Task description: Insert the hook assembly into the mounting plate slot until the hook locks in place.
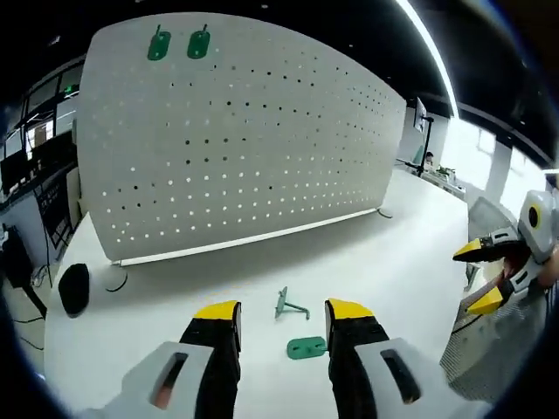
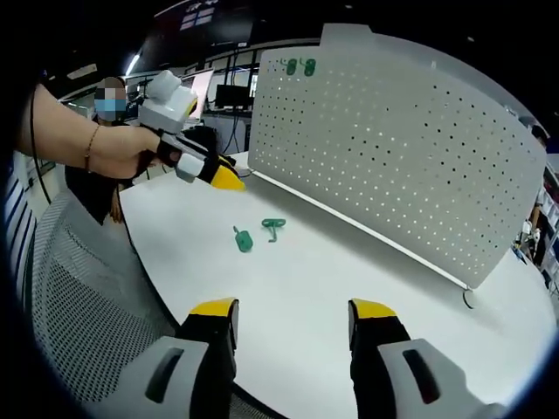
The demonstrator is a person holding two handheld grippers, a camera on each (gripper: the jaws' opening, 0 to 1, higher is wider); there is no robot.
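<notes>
A small green mounting plate (image 1: 307,347) lies flat on the white table (image 1: 393,279), just ahead of my left gripper (image 1: 283,314), which is open and holds nothing. The green hook (image 1: 290,305) rests a little beyond the plate. My right gripper (image 1: 479,278) enters from the right, open and well apart from both parts. In the right gripper view, the plate (image 2: 243,239) and hook (image 2: 273,227) lie side by side mid-table, far ahead of my open right gripper (image 2: 294,310). A hand holds the left gripper (image 2: 225,173) above the table, left of the parts.
A large white pegboard (image 1: 253,140) stands upright along the table's far side, with two green pieces (image 1: 178,44) mounted near its top corner. A black object (image 1: 74,288) sits at the table's left end. A mesh chair (image 2: 79,297) stands by the near edge. A person (image 2: 109,105) stands behind.
</notes>
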